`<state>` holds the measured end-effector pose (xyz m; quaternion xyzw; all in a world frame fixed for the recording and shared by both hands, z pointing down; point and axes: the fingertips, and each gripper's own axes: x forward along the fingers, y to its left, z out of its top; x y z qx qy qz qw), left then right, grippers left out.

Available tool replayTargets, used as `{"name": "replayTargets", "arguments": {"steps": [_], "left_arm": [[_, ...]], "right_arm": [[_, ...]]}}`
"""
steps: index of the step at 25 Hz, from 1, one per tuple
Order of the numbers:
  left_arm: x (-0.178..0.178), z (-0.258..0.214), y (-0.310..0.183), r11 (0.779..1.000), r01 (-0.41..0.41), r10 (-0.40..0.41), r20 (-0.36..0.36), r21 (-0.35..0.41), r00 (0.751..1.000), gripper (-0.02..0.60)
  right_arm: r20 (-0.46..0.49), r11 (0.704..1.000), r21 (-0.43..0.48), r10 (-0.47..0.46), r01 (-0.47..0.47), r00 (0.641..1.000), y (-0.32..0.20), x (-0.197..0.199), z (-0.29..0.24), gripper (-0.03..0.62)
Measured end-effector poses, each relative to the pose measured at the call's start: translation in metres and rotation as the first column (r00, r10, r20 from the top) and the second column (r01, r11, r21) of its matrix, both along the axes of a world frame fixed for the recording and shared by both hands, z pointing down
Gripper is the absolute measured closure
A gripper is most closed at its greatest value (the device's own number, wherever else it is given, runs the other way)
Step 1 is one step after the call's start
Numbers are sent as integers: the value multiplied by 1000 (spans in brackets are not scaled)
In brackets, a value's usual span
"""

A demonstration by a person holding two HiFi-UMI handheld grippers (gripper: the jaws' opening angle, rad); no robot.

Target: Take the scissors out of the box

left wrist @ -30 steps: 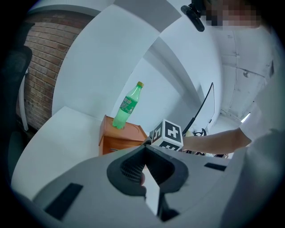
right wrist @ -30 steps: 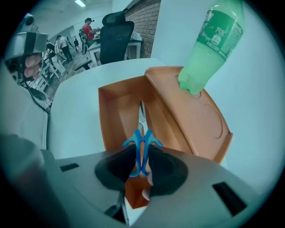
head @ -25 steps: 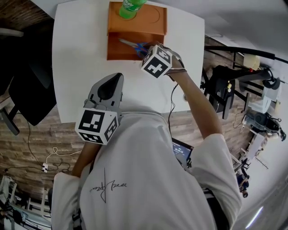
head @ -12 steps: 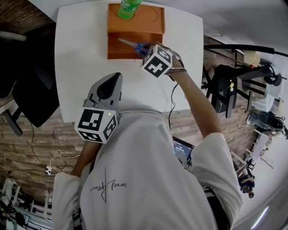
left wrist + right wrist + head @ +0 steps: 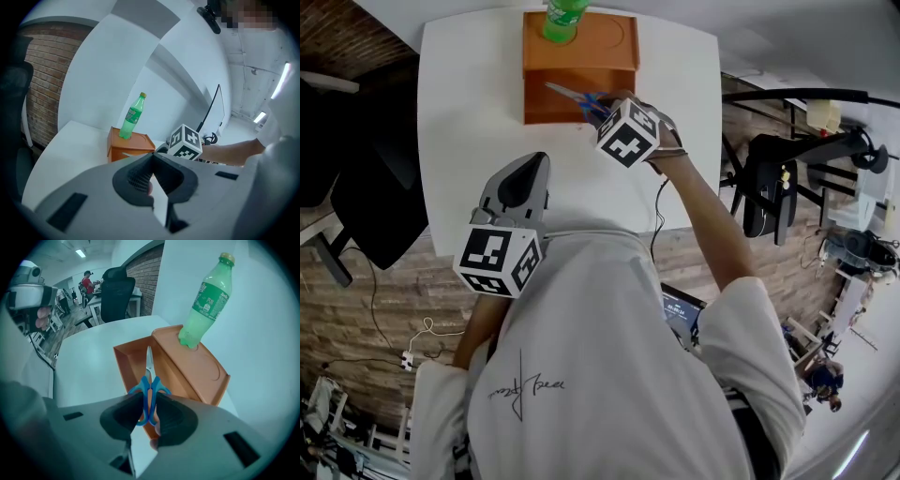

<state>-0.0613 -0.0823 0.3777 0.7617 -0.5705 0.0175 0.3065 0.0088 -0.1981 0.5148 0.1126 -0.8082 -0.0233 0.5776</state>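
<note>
The orange box (image 5: pixel 581 49) stands at the far edge of the white table (image 5: pixel 469 122), and a green bottle (image 5: pixel 562 13) is upright on its closed upper part. Blue-handled scissors (image 5: pixel 574 94) reach over the box's open part. In the right gripper view my right gripper (image 5: pixel 149 403) is shut on the scissors (image 5: pixel 149 392) at the blue handles, with the blades pointing into the open box (image 5: pixel 187 366). My left gripper (image 5: pixel 525 176) hovers over the table's near side, apart from the box. Its jaws meet at the tips with nothing between them.
A black office chair (image 5: pixel 366 197) stands left of the table. Wood-look floor with cables lies below the table's near edge, and dark stands and equipment (image 5: pixel 769 178) sit to the right. The green bottle (image 5: pixel 206 301) towers over the box in the right gripper view.
</note>
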Motion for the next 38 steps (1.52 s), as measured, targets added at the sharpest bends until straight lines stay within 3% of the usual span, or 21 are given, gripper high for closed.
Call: {"name": "replayTargets", "arguments": {"steps": [16, 28, 38], "left_arm": [[-5, -10, 5, 999, -6, 4, 56, 36, 998, 574], [-4, -19, 10, 997, 14, -18, 56, 76, 998, 574], [6, -14, 10, 998, -20, 16, 69, 58, 997, 574]], "right_arm": [[123, 995, 22, 97, -101, 988, 20, 5, -22, 497], [225, 980, 16, 188, -197, 956, 41, 14, -40, 497], [309, 961, -24, 268, -275, 912, 58, 19, -52, 497]]}}
